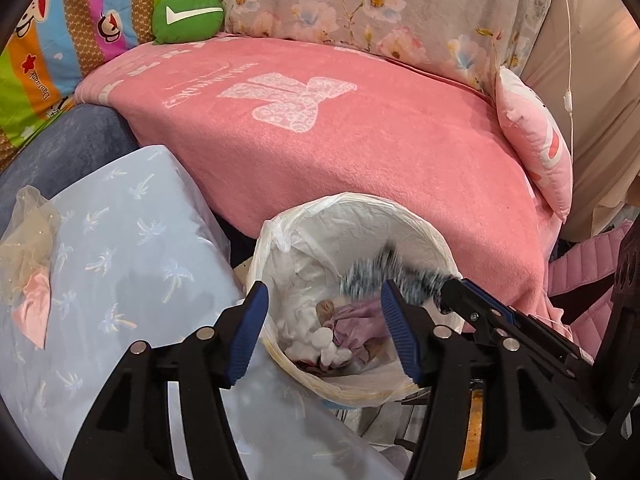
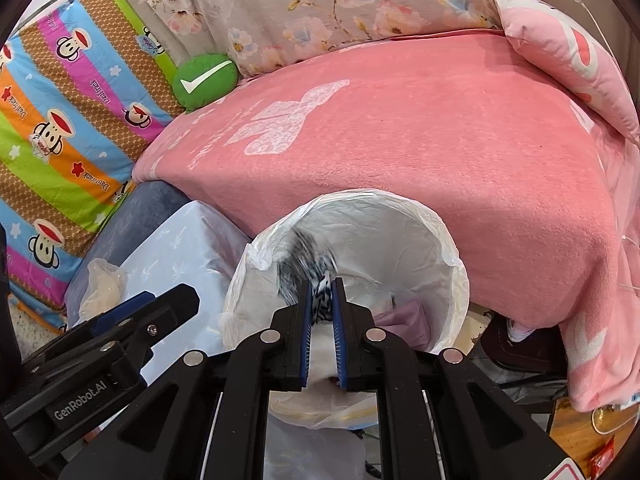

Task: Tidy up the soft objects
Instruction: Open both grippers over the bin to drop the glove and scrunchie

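Observation:
A bin lined with a white plastic bag [image 1: 360, 206] stands in front of the pink blanket. Inside lie a lilac cloth [image 1: 356, 320] and white fluffy pieces [image 1: 320, 344]. My left gripper [image 1: 324, 332] hangs open over the bin's near side with nothing between its fingers. My right gripper [image 2: 322, 284] is shut on a black-and-white fuzzy soft thing [image 2: 306, 260], held over the bin's mouth [image 2: 380, 196] and blurred by motion. In the left wrist view the right gripper [image 1: 446, 290] comes in from the right with the fuzzy thing [image 1: 380, 274] sticking out.
The pink blanket [image 1: 340, 140] covers the couch seat. A green cushion with a white tick [image 1: 188, 16] sits at the back, a pink pillow [image 1: 536, 140] at the right. A light-blue pillow [image 1: 120, 248] carrying a beige gauzy cloth [image 1: 24, 240] lies left of the bin.

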`<state>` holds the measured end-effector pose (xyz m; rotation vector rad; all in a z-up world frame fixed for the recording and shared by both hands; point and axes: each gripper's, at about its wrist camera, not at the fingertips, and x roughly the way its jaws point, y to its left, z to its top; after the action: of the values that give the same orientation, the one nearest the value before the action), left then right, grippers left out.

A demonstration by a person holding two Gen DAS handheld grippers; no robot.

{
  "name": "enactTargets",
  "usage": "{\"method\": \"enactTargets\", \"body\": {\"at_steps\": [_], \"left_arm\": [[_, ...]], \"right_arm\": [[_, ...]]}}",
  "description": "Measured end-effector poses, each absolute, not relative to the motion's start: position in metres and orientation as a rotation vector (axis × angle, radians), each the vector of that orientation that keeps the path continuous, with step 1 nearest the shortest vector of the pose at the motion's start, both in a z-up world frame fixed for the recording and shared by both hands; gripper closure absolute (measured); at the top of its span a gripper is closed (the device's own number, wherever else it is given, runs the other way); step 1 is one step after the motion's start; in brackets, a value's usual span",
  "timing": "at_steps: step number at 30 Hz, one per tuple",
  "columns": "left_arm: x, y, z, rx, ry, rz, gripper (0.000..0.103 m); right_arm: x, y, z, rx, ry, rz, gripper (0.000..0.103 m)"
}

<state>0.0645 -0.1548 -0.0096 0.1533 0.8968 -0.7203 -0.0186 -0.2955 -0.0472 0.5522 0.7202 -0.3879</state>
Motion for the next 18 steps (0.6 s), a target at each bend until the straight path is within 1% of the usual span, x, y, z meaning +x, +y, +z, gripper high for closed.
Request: {"method": "enactTargets", "body": {"at_steps": [9, 11, 13, 18], "left_arm": [[0.069, -0.146, -0.015, 0.142, 0.911, -0.694, 0.047], [0.07, -0.144, -0.016, 0.141, 0.913, -0.689, 0.047], [0.071, -0.142, -0.016, 0.139, 0.916, -0.685, 0.047], [0.072, -0.136, -0.017, 0.134, 0.916, -0.67, 0.047]], "right_arm": [[-0.015, -0.288, -0.046, 0.527, 0.725, -0.375, 0.091], [-0.014, -0.285, -0.046, 0.521, 0.729, -0.37, 0.089], [-0.012, -0.282, -0.046, 0.515, 0.733, -0.364, 0.085], [-0.008, -0.273, -0.046, 0.496, 0.746, -0.348, 0.084]]}}
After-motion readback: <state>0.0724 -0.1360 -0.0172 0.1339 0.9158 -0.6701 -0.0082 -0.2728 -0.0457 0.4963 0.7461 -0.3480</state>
